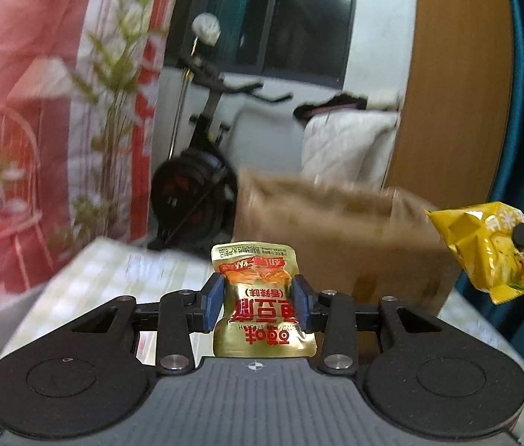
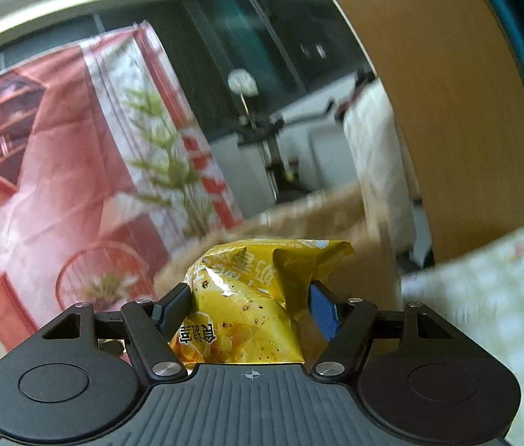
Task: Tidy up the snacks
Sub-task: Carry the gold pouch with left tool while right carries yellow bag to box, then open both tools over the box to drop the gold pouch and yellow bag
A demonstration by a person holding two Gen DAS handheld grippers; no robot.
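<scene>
From my left wrist camera, my left gripper (image 1: pixel 258 303) is clamped on a small gold snack pouch (image 1: pixel 260 297) with red lettering, its blue pads pressing the pouch's waist from both sides so that the foil pinches in between them; the pouch stands upright, with its print upside down to me. It is held above a table with a pale checked cloth (image 1: pixel 113 278), and a brown paper bag (image 1: pixel 336 238), blurred, stands on the table just beyond it. At the right edge I see a yellow snack packet (image 1: pixel 485 249) held up in the air by a dark finger of my other tool, near the bag's right side. Behind are a black exercise bike (image 1: pixel 202 171) and a red printed backdrop (image 1: pixel 39 93). From my right wrist camera, my right gripper (image 2: pixel 249 306) holds that yellow packet (image 2: pixel 247 297), crumpled between the jaws, which stand fairly wide around its bulk. The paper bag (image 2: pixel 317 223) lies just behind it, blurred, and the checked cloth (image 2: pixel 485 297) shows at the right.
</scene>
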